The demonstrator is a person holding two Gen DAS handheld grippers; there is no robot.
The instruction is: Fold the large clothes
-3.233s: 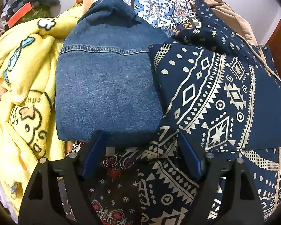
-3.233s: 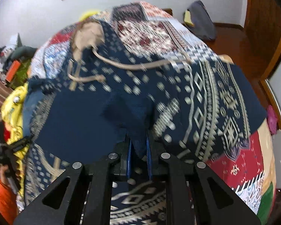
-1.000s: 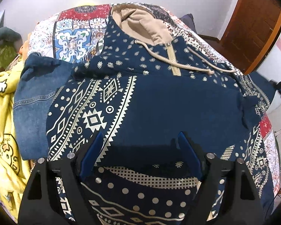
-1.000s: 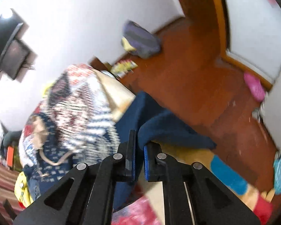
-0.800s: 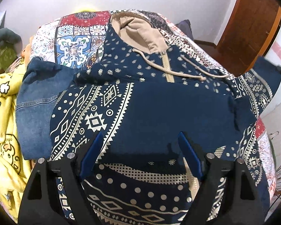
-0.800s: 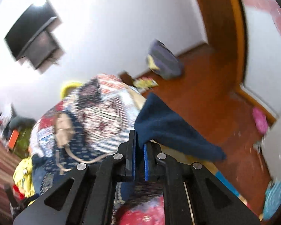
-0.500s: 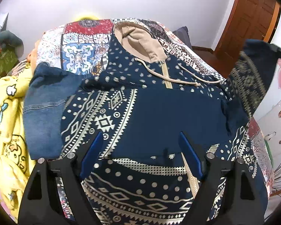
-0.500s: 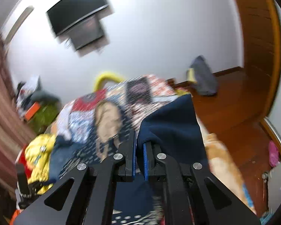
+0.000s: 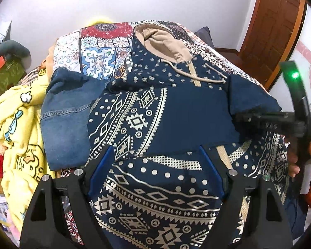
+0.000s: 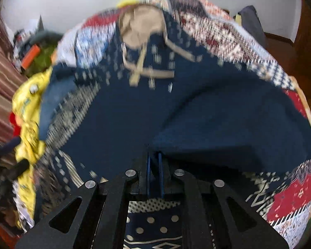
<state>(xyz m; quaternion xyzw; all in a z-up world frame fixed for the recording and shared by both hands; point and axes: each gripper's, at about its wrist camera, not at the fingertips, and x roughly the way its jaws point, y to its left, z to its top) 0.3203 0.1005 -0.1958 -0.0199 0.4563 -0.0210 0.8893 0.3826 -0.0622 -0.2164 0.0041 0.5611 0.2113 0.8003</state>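
My right gripper (image 10: 153, 161) has its jaws all but closed, with the plain navy sleeve (image 10: 217, 124) of the hoodie (image 9: 176, 112) pinched between the blue pads (image 10: 148, 166). In the left wrist view it reaches in from the right edge, a hand (image 9: 300, 157) on its handle, and the sleeve lies draped from the right shoulder across the chest. My left gripper (image 9: 155, 166) stands wide open above the near hem and has hold of nothing; its pads are apart from the cloth.

The hoodie lies face up on the patchwork bedspread (image 9: 97, 51), its tan-lined hood (image 9: 161, 41) at the far end and its drawstrings (image 9: 205, 78) loose on the chest. The left sleeve is already folded in, its patterned face lying across the left half of the body. Folded jeans (image 9: 66, 120) lie just left of it, partly under its edge, with a yellow blanket (image 9: 18, 124) beyond.

Judged status: both sleeves are in or nearly in. The right sleeve is not yet released and needs laying flat. The lengthwise folds of body and hood are not yet done. The right wrist view is blurred, so I cannot confirm how flat the sleeve lies.
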